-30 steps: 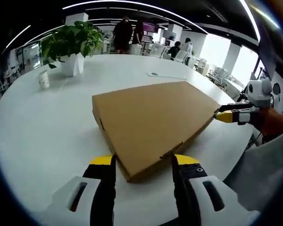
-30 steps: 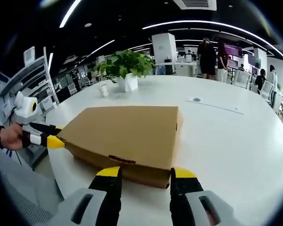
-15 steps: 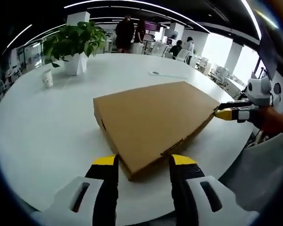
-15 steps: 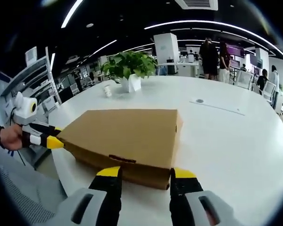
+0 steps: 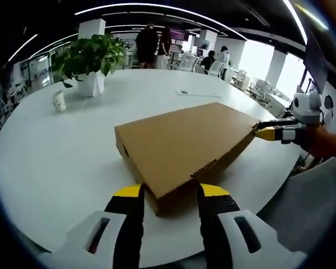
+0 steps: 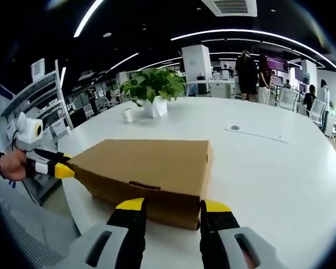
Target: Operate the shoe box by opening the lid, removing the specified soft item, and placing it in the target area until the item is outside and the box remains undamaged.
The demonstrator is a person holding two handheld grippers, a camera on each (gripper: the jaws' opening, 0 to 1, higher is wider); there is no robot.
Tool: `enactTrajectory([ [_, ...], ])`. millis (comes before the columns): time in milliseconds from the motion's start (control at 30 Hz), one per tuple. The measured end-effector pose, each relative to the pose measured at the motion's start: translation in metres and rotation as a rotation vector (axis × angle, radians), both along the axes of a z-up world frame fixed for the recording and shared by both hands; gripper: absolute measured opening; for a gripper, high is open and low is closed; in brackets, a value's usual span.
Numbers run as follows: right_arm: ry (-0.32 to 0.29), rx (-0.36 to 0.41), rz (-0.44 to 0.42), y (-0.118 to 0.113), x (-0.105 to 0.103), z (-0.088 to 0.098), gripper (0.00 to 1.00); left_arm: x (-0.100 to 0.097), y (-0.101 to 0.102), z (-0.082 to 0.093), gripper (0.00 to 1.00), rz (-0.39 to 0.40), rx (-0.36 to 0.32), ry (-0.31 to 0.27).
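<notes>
An open office with strip ceiling lights [image 6: 241,35], bright windows [image 5: 257,59], and a white table [image 5: 61,151].

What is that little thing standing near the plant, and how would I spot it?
On the big white table, look past the cardboard box to the potted plant. Beside its white pot stands a small white cup, far smaller than the pot and holding no leaves.

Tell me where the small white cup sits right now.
The small white cup stands on the white table left of the potted plant in both views, far beyond the closed shoe box.
</notes>
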State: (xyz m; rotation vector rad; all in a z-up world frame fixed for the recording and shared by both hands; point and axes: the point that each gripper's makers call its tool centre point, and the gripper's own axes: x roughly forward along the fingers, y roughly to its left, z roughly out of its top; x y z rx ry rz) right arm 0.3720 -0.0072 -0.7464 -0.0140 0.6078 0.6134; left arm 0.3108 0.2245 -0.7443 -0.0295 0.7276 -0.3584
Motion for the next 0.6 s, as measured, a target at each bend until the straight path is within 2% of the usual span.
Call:
enactTrajectory([
  [600, -0.043, 0.040, -0.035, 0.001, 0.006, 0.022, 0.34, 0.007, 0.006, 0.017, 0.34, -0.051, 0.041, -0.066],
])
